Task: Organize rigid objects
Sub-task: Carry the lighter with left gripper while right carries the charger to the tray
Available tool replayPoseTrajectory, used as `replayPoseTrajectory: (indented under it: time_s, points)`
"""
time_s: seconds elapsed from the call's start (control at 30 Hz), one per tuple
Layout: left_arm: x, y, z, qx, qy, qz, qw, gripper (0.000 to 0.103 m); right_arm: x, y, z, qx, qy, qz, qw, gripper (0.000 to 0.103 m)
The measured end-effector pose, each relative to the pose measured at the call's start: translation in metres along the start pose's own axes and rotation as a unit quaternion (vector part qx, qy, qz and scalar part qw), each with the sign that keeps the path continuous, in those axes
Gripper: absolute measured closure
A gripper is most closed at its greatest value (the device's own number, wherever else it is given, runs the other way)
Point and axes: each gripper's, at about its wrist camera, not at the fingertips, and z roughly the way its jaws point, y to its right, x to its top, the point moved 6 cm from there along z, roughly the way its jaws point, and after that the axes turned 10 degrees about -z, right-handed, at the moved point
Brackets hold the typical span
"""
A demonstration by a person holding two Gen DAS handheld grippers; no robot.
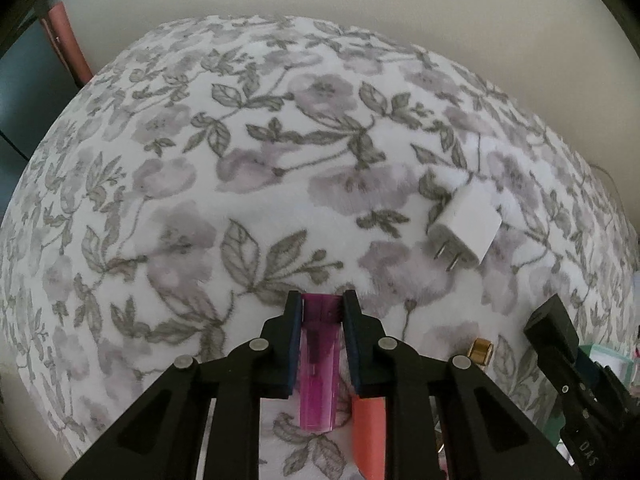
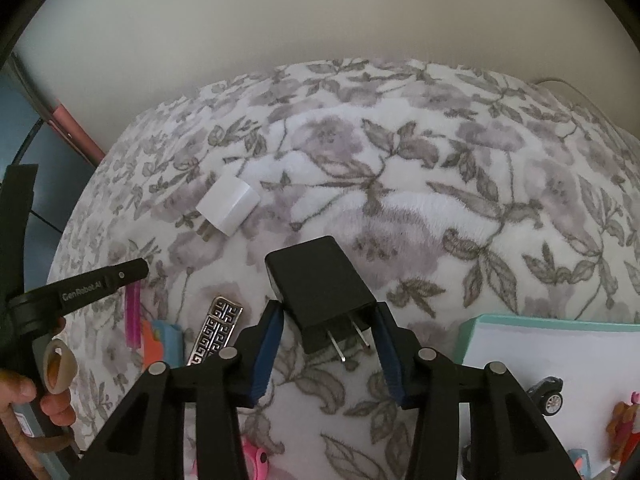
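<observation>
Left wrist view, lighter [image 1: 319, 364] lengthwise along tongs [image 1: 321, 306]

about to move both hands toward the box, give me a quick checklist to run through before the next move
1. Left claw clamped on the pink lighter: ok, both pads press its sides.
2. Lighter clear of the orange tube beside it: cannot tell, they sit very close.
3. Right claw gripping the black charger: not ok, its body sits between the fingers but gaps show on both sides.
4. Charger prongs free of the pads: ok, they lie in the gap.
5. White charger out of the way: ok, it lies apart on the floral blanket.
6. Teal-rimmed box has room: ok, mostly bare white floor.
</observation>
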Motion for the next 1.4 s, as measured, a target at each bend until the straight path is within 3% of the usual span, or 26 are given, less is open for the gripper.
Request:
replayPoseTrajectory:
  time_s: [0.47,0.73,1.07,1.4]
  points:
    - [0.011,0.006,-0.043,-0.013,0.041,-0.014,0.9990,0.082,0.011,0.009,-0.038,0.013,0.034,0.019,0.999,0.055]
    - [-0.002,0.032,-0.098,-0.024,0.071,0.012,0.9971,0.082,0.004,0.020,-0.090,-0.001,0.054,0.039,0.998,0.055]
    - [-0.046,0.099,-0.172,-0.064,0.100,0.068,0.9906,0.082,-0.025,0.059,-0.172,-0.039,0.096,0.087,0.991,0.055]
    - [-0.113,0.161,-0.191,-0.086,0.091,0.140,0.9823,0.082,-0.077,0.102,-0.206,-0.084,0.094,0.133,0.983,0.055]
